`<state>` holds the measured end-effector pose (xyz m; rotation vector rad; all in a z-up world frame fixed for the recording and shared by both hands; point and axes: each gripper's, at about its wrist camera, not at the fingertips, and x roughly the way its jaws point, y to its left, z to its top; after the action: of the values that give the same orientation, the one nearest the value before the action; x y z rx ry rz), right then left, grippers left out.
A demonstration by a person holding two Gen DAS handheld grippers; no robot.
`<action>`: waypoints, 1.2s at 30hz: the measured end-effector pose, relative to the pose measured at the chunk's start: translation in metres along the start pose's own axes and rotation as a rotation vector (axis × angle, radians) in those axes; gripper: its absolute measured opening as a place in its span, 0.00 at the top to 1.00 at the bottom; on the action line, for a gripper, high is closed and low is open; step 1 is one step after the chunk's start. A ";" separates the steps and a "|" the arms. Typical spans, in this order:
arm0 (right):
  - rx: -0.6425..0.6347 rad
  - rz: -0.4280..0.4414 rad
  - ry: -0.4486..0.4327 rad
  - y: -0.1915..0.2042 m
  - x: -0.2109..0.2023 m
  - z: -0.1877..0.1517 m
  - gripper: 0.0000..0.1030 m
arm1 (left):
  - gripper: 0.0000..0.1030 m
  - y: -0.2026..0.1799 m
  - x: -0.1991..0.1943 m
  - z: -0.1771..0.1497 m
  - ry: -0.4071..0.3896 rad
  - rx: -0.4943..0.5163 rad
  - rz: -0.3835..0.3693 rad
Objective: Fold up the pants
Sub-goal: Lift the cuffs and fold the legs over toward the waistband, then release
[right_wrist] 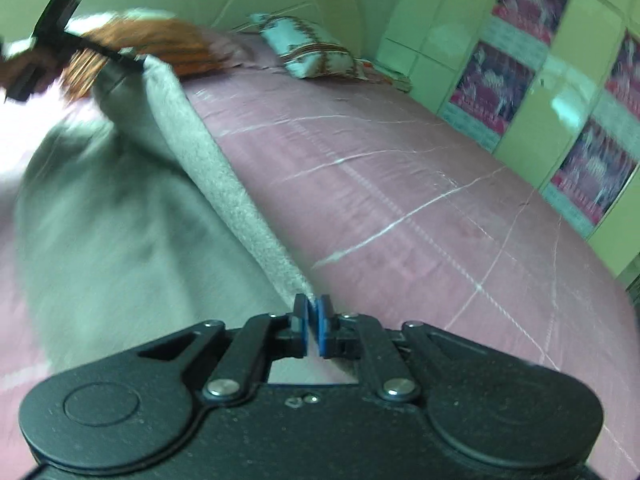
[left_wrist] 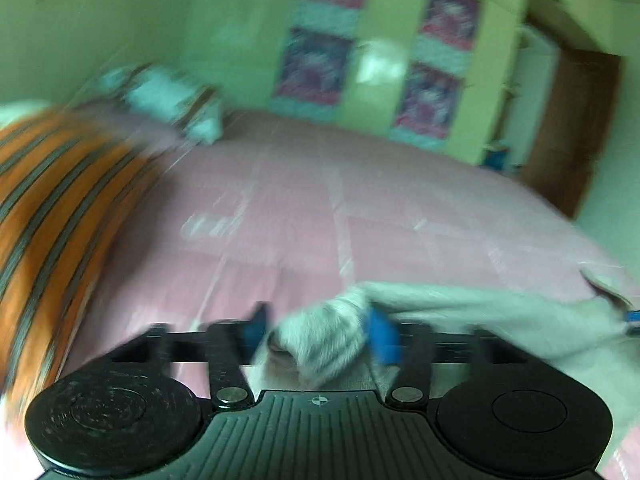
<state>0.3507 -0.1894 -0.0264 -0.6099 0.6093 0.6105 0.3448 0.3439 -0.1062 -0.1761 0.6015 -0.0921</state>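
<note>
Grey pants hang stretched between my two grippers above a pink bedspread. My right gripper is shut on one end of the top edge, blue pads pressed together. The edge runs up and left to my left gripper, seen blurred at the far end. In the left wrist view the left gripper has a bunch of the grey pants between its blue pads. The cloth runs off to the right toward the right gripper's blue tip.
An orange striped pillow lies at the left of the bed. A white patterned pillow lies at the head. A green wardrobe with pink panels stands along the far side. A brown door is at right.
</note>
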 end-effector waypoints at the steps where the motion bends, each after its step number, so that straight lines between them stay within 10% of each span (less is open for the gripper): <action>1: 0.018 -0.029 0.000 0.014 -0.008 -0.011 0.75 | 0.14 0.003 -0.012 -0.014 -0.004 -0.044 0.034; 7: 0.364 -0.094 -0.037 0.037 -0.044 -0.046 0.73 | 0.13 -0.002 -0.066 -0.060 0.006 -0.278 0.139; 11: 0.603 -0.095 -0.062 0.024 -0.053 -0.050 0.73 | 0.13 -0.004 -0.092 -0.070 -0.064 -0.461 0.080; 26: 1.052 -0.107 0.011 -0.011 0.007 -0.096 0.70 | 0.26 -0.018 -0.015 -0.070 0.033 -0.651 -0.069; 32: 1.415 -0.011 -0.007 -0.044 0.038 -0.133 0.78 | 0.74 -0.006 0.012 -0.072 0.067 -0.760 -0.102; 33: 1.445 0.005 -0.019 -0.049 0.042 -0.135 1.00 | 0.79 -0.004 0.022 -0.063 0.097 -0.756 -0.110; 36: 1.460 0.026 -0.033 -0.068 0.042 -0.135 1.00 | 0.83 -0.005 0.019 -0.017 0.009 -0.690 -0.271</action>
<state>0.3792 -0.3111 -0.1209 0.7763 0.8488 0.0800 0.3507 0.3336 -0.1292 -0.9275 0.5974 -0.1450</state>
